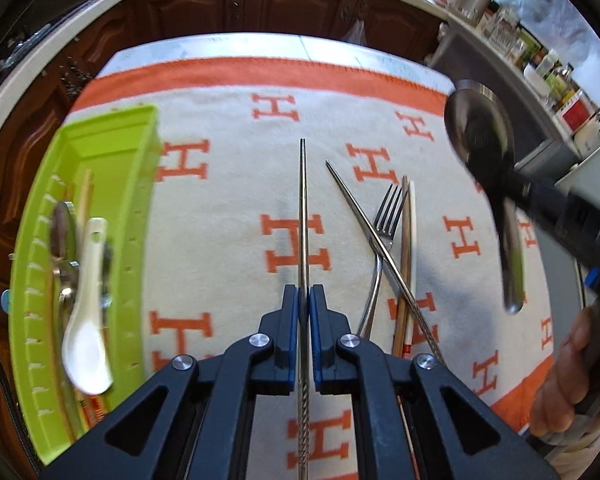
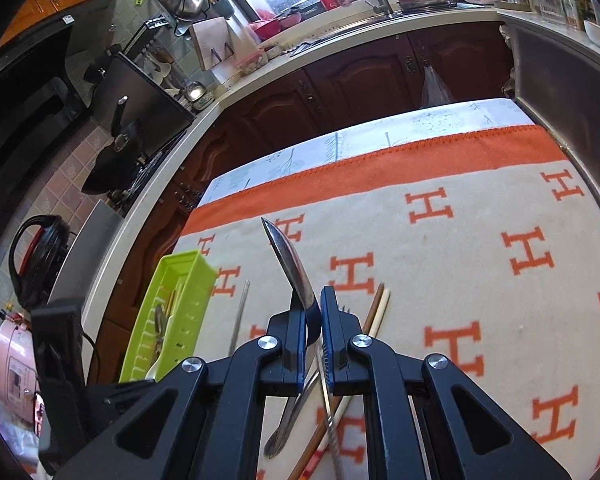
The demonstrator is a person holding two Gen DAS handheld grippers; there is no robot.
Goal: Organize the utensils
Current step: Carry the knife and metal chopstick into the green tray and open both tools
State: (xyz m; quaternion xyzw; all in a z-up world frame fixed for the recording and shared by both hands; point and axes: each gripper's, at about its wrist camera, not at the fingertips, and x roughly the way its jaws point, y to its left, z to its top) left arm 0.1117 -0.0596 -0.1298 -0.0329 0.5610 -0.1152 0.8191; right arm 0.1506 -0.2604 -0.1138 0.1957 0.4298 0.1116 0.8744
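Steel chopstick, pinched in my left fingers, long axis pointing straight ahead, tip forward; steel spoon, pinched in my right fingers, bowl forward and raised.

Only readable sign: big orange letter "H", repeated in rows all over the cream cloth w/ orange border. Labels on far counter jars too small to read.

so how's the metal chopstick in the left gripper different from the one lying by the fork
The held metal chopstick is clamped in the left hand-held gripper and points straight ahead. The loose chopstick lies diagonally on the blanket, crossing the fork. Both are slim steel with twisted grip ends.
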